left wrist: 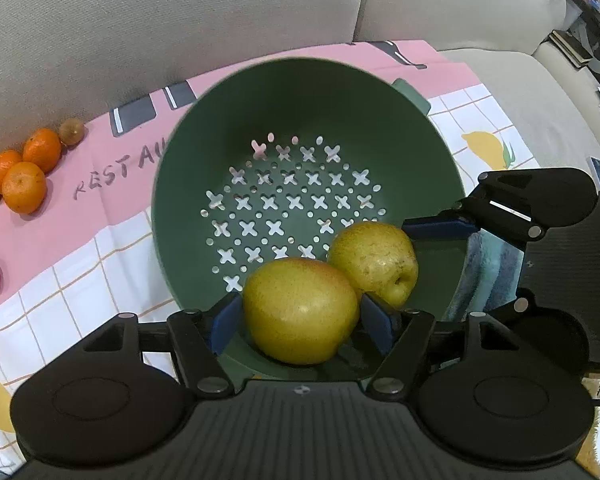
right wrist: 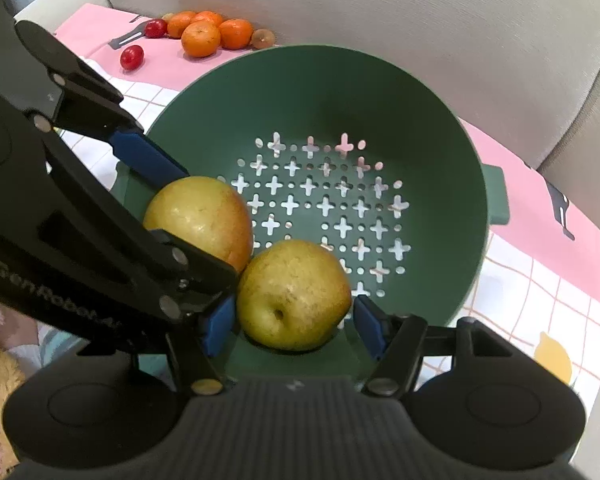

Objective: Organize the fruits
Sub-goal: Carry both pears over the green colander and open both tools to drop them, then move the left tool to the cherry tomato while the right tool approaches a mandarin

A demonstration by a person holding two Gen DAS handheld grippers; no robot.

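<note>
Two firm, smooth, bruisable pears sit in colander (left wrist: 300, 112): left gripper (left wrist: 300, 316) clamps one (left wrist: 300, 312) mid-belly, right gripper (right wrist: 290, 322) apart around other (right wrist: 292, 296).

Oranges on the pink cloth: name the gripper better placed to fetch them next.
Left. The oranges lie on the left gripper's side. Both grippers sit at the colander with a pear each; the right gripper would have to cross over.
</note>
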